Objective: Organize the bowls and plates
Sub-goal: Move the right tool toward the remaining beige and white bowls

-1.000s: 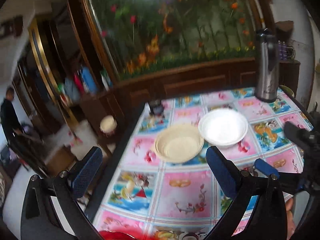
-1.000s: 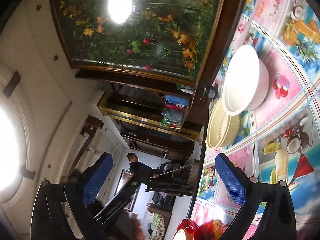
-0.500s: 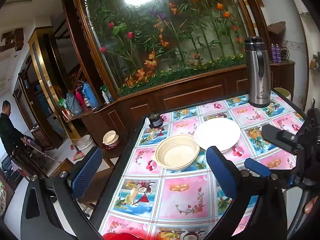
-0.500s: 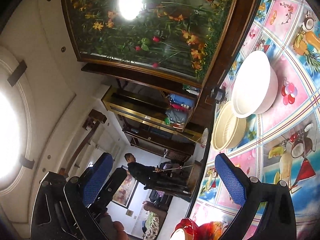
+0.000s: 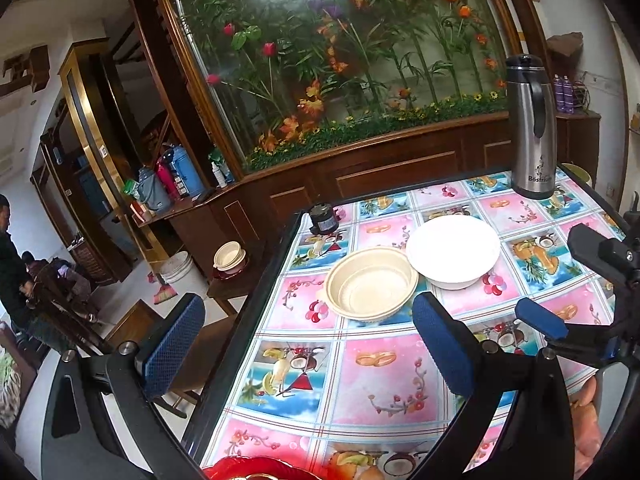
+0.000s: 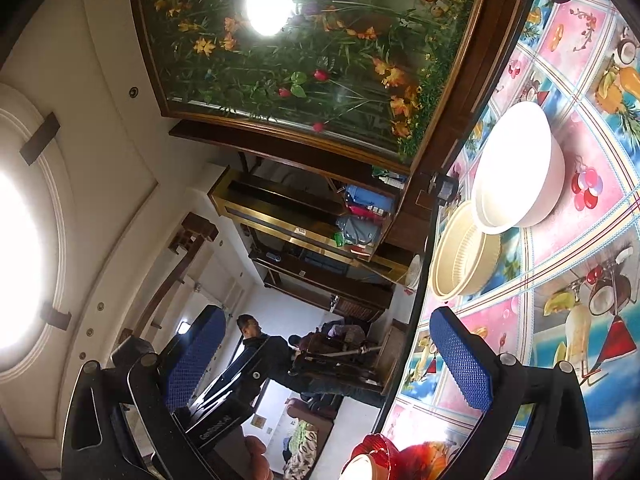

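Note:
A cream bowl and a white bowl sit side by side, touching, on the colourful tablecloth. My left gripper is open and empty, held above the table's near left part, short of the cream bowl. My right gripper is open and empty, rolled sideways, with the cream bowl and white bowl ahead of it. It also shows at the right edge of the left wrist view.
A steel thermos stands at the table's far right. A small dark jar sits at the far left corner. A red dish lies at the near edge. A wooden cabinet with a flower display stands behind the table.
Both grippers have tilted up and steadied, so the bowls sit lower in view. The bowls have not moved. Both grippers stay open.

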Tool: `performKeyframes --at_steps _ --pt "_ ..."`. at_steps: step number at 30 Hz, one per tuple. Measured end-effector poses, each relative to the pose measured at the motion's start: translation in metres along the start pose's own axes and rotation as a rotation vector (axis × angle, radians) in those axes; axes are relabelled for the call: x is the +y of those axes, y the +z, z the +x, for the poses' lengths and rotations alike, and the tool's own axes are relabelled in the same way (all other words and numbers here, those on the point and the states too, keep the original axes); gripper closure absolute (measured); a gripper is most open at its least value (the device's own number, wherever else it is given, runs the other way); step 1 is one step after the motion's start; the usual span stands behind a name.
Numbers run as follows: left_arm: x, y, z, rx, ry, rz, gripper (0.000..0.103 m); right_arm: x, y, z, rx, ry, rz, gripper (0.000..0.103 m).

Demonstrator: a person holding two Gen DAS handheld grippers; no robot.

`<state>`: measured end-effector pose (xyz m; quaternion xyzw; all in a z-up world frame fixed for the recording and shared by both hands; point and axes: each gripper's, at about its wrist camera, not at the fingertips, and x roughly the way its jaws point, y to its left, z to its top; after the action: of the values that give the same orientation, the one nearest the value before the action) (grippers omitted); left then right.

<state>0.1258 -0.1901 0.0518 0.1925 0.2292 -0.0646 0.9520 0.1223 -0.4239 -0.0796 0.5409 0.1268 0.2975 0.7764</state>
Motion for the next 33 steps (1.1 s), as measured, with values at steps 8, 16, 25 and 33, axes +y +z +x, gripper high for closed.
performKeyframes --at_steps 8,16,25,33 --pt "0.001 0.000 0.005 0.021 0.005 0.010 0.000 0.003 -0.001 0.001 0.010 0.001 -0.005 0.001" --pt "0.002 -0.004 0.015 0.074 0.006 0.019 0.000 0.003 -0.002 0.002 0.018 0.005 0.000 0.001" --pt "0.019 -0.011 0.007 0.075 -0.006 0.004 0.000 0.002 -0.004 0.005 0.025 -0.020 -0.017 0.001" --pt "0.052 -0.004 0.038 0.143 -0.119 -0.079 0.000 0.013 -0.011 0.012 0.040 -0.090 -0.115 0.001"
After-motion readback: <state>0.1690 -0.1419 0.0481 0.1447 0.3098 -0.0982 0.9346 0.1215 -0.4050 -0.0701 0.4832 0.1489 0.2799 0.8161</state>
